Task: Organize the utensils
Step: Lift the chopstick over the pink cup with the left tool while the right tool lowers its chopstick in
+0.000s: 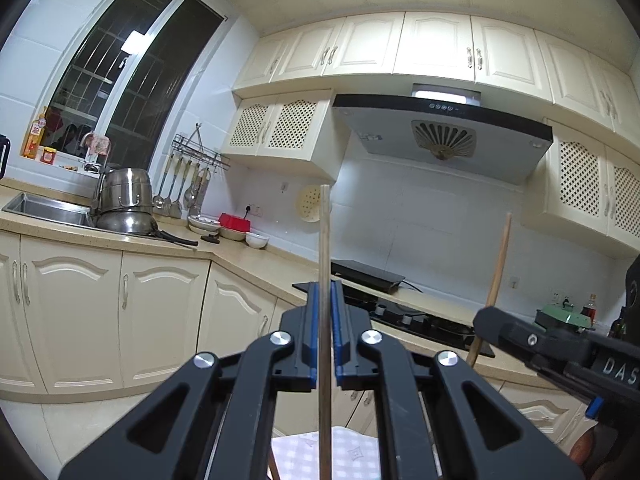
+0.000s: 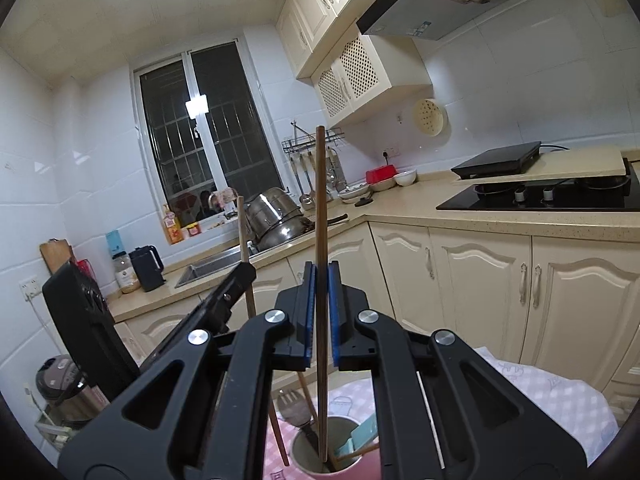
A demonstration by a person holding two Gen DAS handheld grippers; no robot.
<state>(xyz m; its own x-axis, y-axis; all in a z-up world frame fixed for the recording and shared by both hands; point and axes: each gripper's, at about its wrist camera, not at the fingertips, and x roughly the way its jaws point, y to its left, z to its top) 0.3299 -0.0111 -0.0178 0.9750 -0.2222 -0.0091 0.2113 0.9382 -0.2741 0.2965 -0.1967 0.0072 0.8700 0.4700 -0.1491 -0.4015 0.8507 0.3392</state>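
Nearest the lens, right gripper (image 2: pixel 320 312) clamped on a dark chopstick (image 2: pixel 320 208), upright, tip down inside the cup (image 2: pixel 310 456) at the near edge of the checked cloth (image 2: pixel 552 396). Left gripper (image 1: pixel 325 332) clamped likewise on a pale chopstick (image 1: pixel 325 240), upright, with only cloth visible below it. Thin sticks between flat blue pads: liable to pivot or slip if tilted. Cup already crowded with a wooden fork (image 2: pixel 294 406) and other handles; risk of jamming or tipping.
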